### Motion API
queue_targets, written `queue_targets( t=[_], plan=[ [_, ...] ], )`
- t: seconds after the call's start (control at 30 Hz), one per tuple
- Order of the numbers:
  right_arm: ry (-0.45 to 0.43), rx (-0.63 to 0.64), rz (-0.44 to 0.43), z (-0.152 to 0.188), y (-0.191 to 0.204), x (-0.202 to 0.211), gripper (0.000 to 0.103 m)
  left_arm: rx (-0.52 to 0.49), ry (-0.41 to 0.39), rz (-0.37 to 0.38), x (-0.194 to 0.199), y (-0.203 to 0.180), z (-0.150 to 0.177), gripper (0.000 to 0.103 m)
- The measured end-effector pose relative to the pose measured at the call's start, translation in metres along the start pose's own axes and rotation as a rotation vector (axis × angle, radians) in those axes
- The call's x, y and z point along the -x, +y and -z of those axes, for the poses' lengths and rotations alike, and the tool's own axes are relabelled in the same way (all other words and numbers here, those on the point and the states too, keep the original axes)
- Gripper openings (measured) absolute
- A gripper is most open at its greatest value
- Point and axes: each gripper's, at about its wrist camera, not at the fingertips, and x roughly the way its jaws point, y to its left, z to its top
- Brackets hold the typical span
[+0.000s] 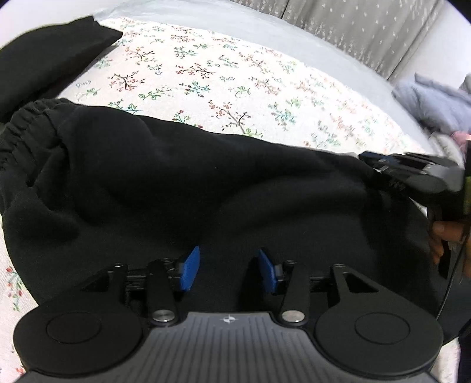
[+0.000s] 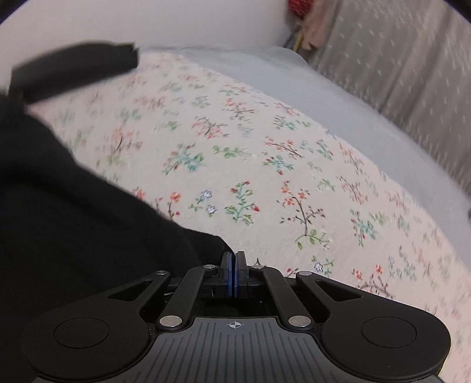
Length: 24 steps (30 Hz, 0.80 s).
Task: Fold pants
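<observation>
Bed (image 1: 223, 76), covered by a floral sheet (image 2: 265, 165) with a plain grey sheet (image 2: 294, 88) along its far edge; grey patterned curtain (image 1: 368, 26) behind the bed. Black pants (image 1: 176, 182) lie spread across the near part of the bed, elastic waistband (image 1: 26, 123) toward the left. A second black garment (image 1: 53, 50) rests on the bed beyond the waistband. Left tool (image 1: 228, 271) hovers over the pants, blue pads apart, holding nothing. Right tool (image 2: 235, 272), pads pressed together, pinches the pants' right edge.
</observation>
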Motion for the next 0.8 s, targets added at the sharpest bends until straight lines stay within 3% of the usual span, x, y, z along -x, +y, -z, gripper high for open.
queue_targets(
  t=[0.1,0.13,0.2,0.33,0.4,0.47,0.53,0.6,0.67,0.77,0.8],
  plan=[
    [-0.089,-0.192,0.03,-0.004,-0.03,0.031,0.003,0.05,-0.033,0.035,0.008,0.012,-0.006,0.065],
    [-0.118,-0.252,0.028,-0.002,-0.042,0.045,0.015,0.06,-0.054,0.031,0.013,0.015,-0.007,0.067],
    [-0.149,-0.314,0.025,0.003,-0.057,0.066,0.015,0.086,-0.097,0.016,0.023,0.023,-0.012,0.067],
    [-0.152,-0.222,-0.032,0.018,-0.041,0.1,0.015,0.221,-0.221,-0.026,0.055,0.056,-0.014,0.07],
    [-0.124,-0.135,-0.08,0.023,-0.018,0.101,0.025,0.289,-0.262,-0.056,0.065,0.074,-0.013,0.07],
    [-0.117,-0.065,-0.085,0.028,0.004,0.094,0.036,0.359,-0.265,-0.034,0.068,0.091,-0.011,0.069],
    [-0.058,-0.121,-0.061,0.027,0.007,0.069,0.037,0.422,-0.252,-0.002,0.067,0.103,-0.009,0.067],
    [0.064,-0.286,-0.119,0.036,-0.004,0.035,0.038,0.456,-0.272,0.026,0.072,0.105,-0.008,0.067],
    [0.021,-0.261,-0.106,0.044,0.001,0.035,0.039,0.456,-0.323,0.024,0.083,0.105,-0.008,0.071],
    [0.045,-0.284,-0.018,0.042,0.003,0.056,0.039,0.426,-0.37,-0.074,0.095,0.108,-0.007,0.084],
    [0.009,-0.284,-0.007,0.045,0.008,0.072,0.041,0.43,-0.363,-0.095,0.096,0.109,-0.006,0.084]
  ],
)
